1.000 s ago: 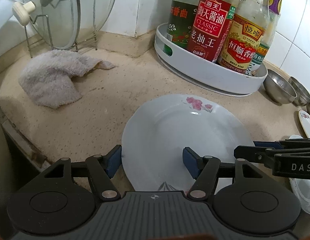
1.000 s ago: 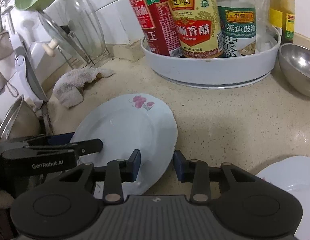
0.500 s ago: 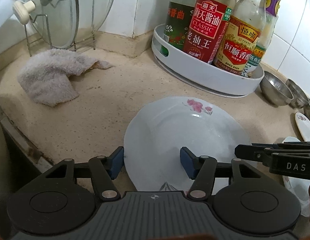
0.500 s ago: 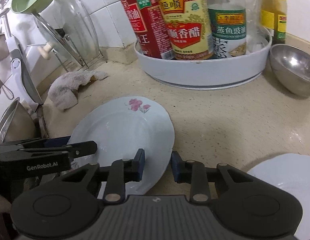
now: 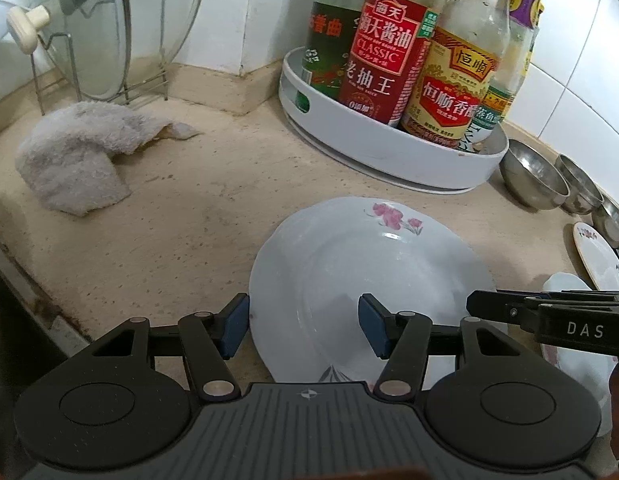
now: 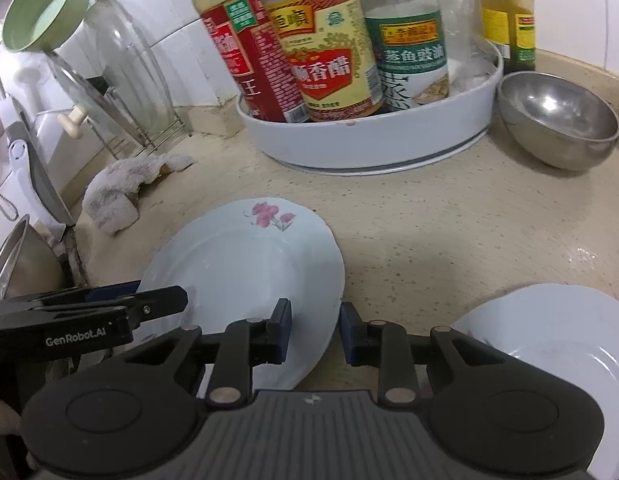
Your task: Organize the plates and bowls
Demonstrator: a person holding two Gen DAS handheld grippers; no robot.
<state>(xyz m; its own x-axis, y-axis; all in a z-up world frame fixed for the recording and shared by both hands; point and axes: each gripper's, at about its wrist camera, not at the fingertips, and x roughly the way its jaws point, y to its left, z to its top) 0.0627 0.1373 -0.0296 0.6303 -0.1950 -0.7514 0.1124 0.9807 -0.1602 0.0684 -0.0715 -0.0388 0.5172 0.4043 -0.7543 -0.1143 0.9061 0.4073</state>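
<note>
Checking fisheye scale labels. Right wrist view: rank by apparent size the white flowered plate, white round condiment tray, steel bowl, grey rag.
1. White round condiment tray and white flowered plate: look alike, and the plate is nearer the camera, so unranked.
2. Round steel bowl.
3. Crumpled grey rag.

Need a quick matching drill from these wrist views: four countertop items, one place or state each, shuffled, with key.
Items:
1. flowered plate
2. grey towel
3. steel bowl
4. soy sauce bottle

Places/states:
A. inside the white round tray
B. crumpled below the lid rack
C. rim between the right gripper fingers
D. on the counter right of the tray

Pairs: 1-C, 2-B, 3-D, 4-A
</note>
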